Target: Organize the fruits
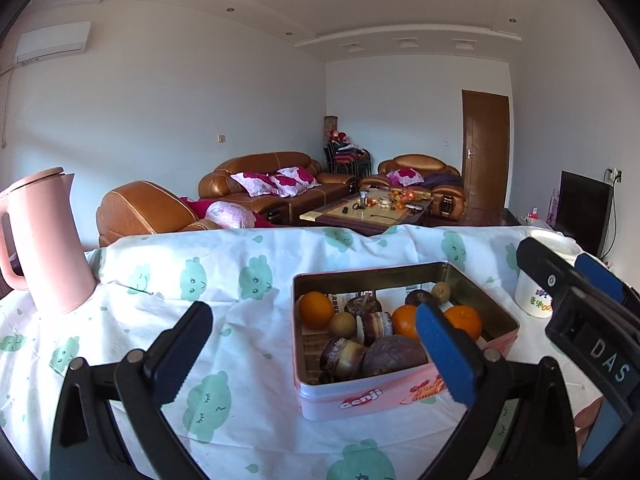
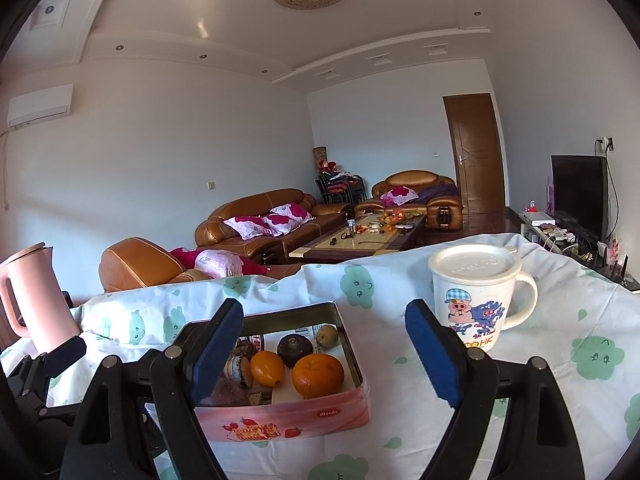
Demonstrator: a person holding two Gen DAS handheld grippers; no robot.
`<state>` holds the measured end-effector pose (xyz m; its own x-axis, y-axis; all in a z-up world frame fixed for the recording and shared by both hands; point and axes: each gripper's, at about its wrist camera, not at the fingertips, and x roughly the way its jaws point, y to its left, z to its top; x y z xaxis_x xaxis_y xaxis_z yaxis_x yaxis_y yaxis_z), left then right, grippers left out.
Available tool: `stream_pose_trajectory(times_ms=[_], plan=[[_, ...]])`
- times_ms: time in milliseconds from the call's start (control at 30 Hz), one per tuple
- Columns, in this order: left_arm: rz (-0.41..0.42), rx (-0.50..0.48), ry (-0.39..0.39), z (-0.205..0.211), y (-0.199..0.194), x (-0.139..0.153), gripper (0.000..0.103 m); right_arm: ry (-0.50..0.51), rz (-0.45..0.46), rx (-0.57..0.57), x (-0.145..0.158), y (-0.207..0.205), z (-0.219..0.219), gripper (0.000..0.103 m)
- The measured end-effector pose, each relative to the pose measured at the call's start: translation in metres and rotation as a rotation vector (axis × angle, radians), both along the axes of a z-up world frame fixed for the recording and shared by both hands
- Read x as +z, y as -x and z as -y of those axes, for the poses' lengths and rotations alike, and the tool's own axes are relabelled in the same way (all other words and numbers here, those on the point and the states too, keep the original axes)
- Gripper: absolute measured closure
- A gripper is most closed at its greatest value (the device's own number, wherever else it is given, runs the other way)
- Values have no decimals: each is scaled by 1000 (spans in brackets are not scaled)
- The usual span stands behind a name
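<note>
Fruits, i.e. round oranges (image 1: 316, 309) w/ small brown kiwis (image 1: 342, 324), lie in pink rectangular metal tin (image 1: 372, 394) at 12 o'clock. Left gripper (image 1: 316, 356) and right gripper (image 2: 324, 354) hover before it, fingers apart, nothing held, probably ready for picking. White cartoon mug (image 2: 476, 300) stands at 2 o'clock.
</note>
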<state>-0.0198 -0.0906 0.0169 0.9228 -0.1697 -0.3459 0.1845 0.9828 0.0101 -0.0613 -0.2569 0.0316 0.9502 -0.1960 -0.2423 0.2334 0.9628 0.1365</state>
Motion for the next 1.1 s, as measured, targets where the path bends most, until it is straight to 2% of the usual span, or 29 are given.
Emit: stream_pose_trajectory(times_ms=[233, 433, 1100], plan=[[26, 9, -6, -3, 14, 2, 0, 37, 30, -5, 1, 15, -10, 18], [29, 11, -3, -5, 18, 0, 0, 27, 47, -15, 1, 22, -11, 18], [19, 22, -3, -6, 22, 0, 0, 30, 44, -20, 1, 24, -12, 18]])
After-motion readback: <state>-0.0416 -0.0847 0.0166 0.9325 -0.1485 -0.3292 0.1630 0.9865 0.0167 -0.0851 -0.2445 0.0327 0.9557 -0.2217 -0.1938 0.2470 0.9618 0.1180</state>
